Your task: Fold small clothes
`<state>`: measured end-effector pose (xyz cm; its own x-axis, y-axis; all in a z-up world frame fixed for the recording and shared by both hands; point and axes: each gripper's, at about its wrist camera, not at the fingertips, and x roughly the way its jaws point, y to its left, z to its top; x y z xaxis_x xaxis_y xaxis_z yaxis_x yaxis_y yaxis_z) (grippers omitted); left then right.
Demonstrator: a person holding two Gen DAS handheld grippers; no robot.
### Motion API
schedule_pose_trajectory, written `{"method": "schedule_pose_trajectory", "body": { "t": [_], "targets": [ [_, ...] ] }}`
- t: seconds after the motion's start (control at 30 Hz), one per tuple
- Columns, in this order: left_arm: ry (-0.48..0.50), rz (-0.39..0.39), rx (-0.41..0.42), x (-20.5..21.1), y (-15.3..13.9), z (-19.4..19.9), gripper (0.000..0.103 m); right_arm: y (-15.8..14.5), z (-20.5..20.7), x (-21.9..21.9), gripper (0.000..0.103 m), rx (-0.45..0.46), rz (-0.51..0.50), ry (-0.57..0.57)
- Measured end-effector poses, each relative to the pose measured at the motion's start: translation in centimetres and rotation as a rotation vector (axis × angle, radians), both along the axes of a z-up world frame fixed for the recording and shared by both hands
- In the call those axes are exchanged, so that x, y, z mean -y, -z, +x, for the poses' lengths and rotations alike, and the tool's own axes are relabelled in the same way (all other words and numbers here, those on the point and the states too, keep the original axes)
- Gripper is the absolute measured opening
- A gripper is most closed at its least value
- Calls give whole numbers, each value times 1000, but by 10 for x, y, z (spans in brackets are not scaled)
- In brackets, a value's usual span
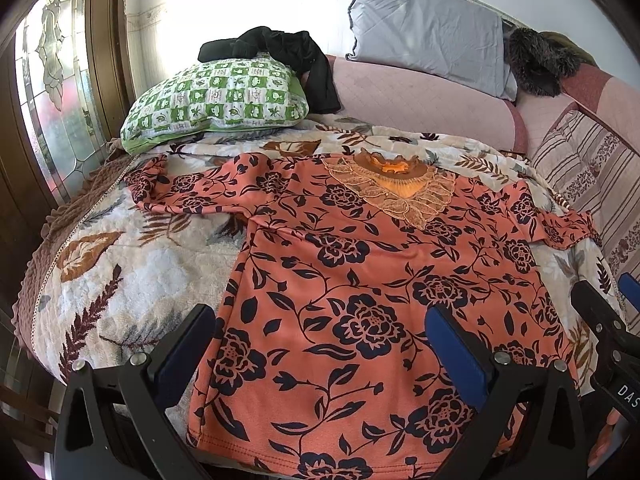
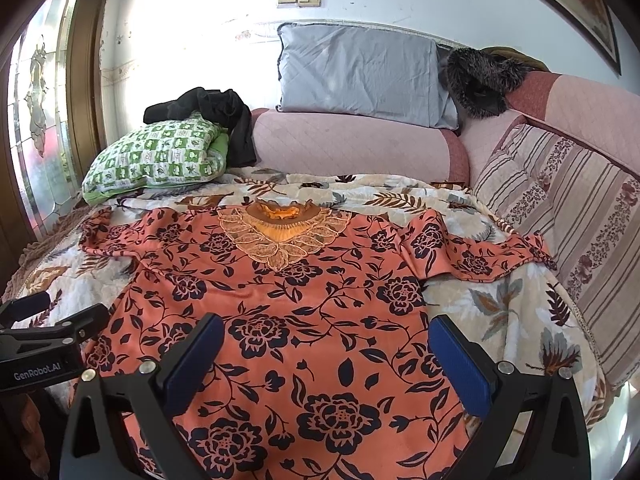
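On the quilted bedspread (image 2: 500,292), an orange floral top (image 2: 304,312) lies flat, front up, both sleeves spread outward, so its fold lines are accessible. Left gripper (image 1: 320,344) and right gripper (image 2: 326,354) hover above the hem end, jaws apart, holding nothing, apparently positioned for a first grasp.
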<state>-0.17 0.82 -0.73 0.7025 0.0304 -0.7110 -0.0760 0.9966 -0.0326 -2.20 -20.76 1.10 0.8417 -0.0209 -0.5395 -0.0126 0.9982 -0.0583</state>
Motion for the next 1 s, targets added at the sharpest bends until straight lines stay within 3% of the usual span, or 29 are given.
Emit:
{"method": "schedule_pose_trajectory", "body": {
  "t": [0.7, 0.87, 1.0],
  "targets": [
    [-6, -6, -23, -6, 9, 3, 103, 5, 6, 4, 103, -25, 29, -9],
    [-55, -18, -144, -28, 51, 19, 103, 28, 20, 45, 103, -126, 200, -16],
    [-77, 8, -202, -37, 73, 28, 103, 35, 40, 124, 103, -154, 403, 46]
  ]
}}
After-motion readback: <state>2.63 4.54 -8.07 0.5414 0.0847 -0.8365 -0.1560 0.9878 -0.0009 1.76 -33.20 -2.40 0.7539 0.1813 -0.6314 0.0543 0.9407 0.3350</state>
